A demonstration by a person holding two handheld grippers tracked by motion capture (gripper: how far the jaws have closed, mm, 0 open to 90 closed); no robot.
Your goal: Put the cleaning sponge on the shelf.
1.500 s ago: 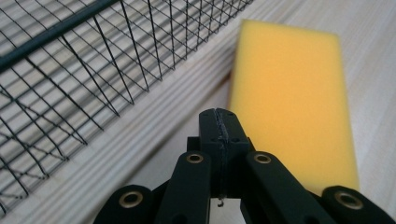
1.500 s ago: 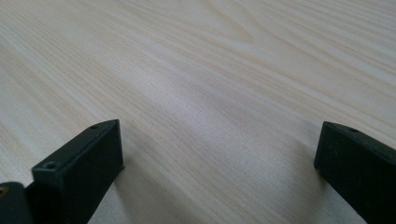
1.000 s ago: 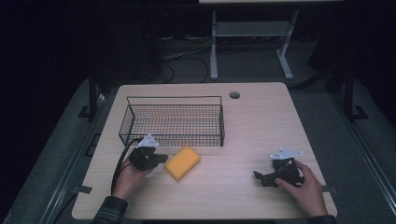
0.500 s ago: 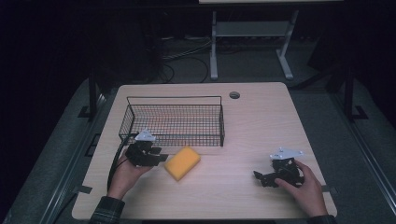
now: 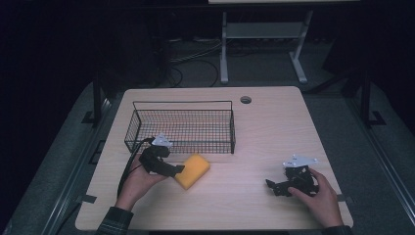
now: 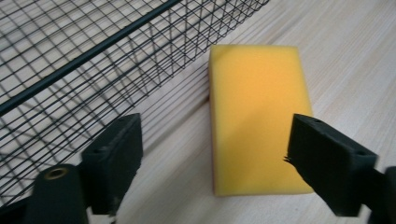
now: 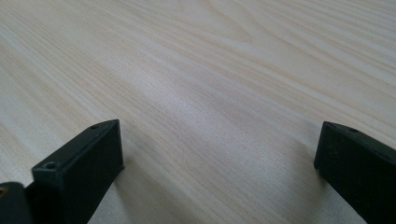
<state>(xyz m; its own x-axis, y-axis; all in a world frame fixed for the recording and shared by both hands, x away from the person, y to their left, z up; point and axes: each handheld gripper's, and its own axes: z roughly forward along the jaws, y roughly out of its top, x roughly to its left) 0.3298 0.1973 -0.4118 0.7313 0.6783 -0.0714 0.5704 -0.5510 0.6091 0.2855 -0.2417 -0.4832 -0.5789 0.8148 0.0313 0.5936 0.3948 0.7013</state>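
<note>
Left gripper (image 5: 172, 169) in my left hand (image 5: 139, 182), high view: jaws have just been opening, and it has pulled back off the yellow sponge (image 5: 193, 170) compared with a second ago, when it was clamped on the sponge's left end. Sponge has slid slightly left and now lies flat on the table (image 5: 254, 127), just in front of the wire basket (image 5: 182, 126), near its right front corner. Right gripper (image 5: 275, 187) sits where it was, low at the table's right, well apart from the sponge.

Left gripper view: my jaws stand wide, nothing pinched; the sponge (image 6: 257, 116) lies between and beyond them, a plain yellow rectangular block, smooth top, one long edge near the basket (image 6: 93, 60) mesh.

Right gripper view: my jaws are spread wide over bare wood (image 7: 210, 93), holding nothing.
</note>
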